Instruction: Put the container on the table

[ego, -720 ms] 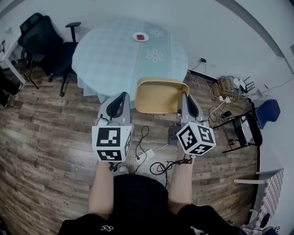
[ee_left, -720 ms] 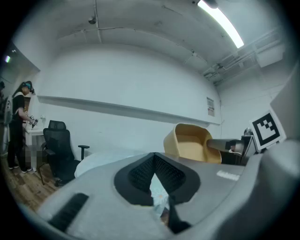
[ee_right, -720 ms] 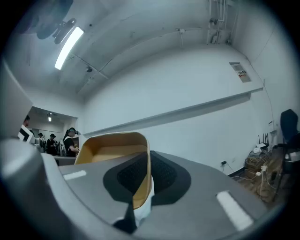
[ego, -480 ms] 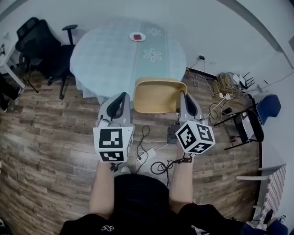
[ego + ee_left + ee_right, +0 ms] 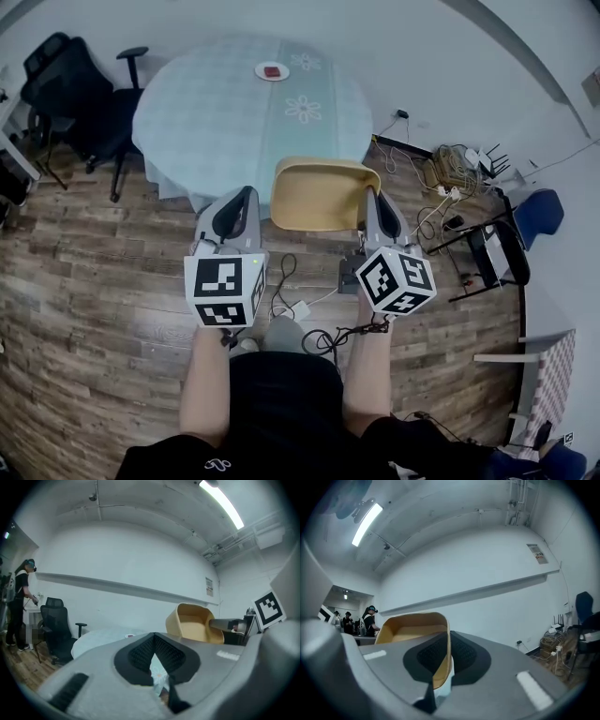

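A tan plastic container (image 5: 319, 197) hangs in the air in front of me, open side up, over the wooden floor just short of the round table (image 5: 234, 112). My right gripper (image 5: 372, 195) is shut on the container's right wall (image 5: 440, 639), which stands edge-on between the pads. My left gripper (image 5: 246, 193) hovers to the left of the container without touching it; its jaws meet at the tips with nothing between them (image 5: 153, 635). In the left gripper view the container (image 5: 194, 625) shows to the right, with the table (image 5: 101, 637) beyond.
A small white plate (image 5: 272, 71) with something red lies at the table's far side. A black office chair (image 5: 70, 89) stands left of the table. Cables and a power strip (image 5: 300, 309) lie on the floor below the grippers. A blue chair (image 5: 539, 211) stands right.
The table has slid a little left and up in the head view. Both grippers and the container keep the same stand to each other.
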`<state>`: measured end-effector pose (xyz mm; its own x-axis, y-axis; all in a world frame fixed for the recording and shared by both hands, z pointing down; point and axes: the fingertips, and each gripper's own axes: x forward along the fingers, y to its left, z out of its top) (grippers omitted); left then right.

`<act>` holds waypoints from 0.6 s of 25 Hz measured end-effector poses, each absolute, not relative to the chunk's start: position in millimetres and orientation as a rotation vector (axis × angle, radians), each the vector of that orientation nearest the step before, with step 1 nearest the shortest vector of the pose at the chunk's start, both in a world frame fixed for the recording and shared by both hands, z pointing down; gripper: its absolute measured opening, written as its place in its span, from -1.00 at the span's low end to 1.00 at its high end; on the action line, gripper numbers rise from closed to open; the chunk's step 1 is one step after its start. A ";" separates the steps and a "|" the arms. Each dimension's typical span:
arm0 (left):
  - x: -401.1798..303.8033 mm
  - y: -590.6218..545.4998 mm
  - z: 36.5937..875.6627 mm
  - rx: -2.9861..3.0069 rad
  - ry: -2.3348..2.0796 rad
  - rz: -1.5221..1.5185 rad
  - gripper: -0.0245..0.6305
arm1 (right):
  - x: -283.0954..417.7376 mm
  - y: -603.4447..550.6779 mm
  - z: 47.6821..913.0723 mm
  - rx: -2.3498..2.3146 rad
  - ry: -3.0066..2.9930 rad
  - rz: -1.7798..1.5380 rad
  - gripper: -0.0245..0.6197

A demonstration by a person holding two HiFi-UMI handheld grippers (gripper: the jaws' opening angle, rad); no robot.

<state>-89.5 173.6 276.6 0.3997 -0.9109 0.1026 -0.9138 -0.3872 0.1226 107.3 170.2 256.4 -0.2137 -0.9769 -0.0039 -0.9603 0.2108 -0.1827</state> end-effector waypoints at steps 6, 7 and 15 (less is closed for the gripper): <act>-77.3 168.5 274.2 2.520 -1.601 0.016 -0.93 | 127.1 168.2 251.3 -1.932 2.308 -0.203 -0.85; -74.0 166.9 274.3 2.529 -1.597 0.018 -0.93 | 130.1 165.3 250.4 -1.930 2.301 -0.202 -0.85; -72.8 107.4 295.4 2.498 -1.639 0.075 -0.93 | 130.2 96.2 281.2 -1.878 2.319 -0.276 -0.85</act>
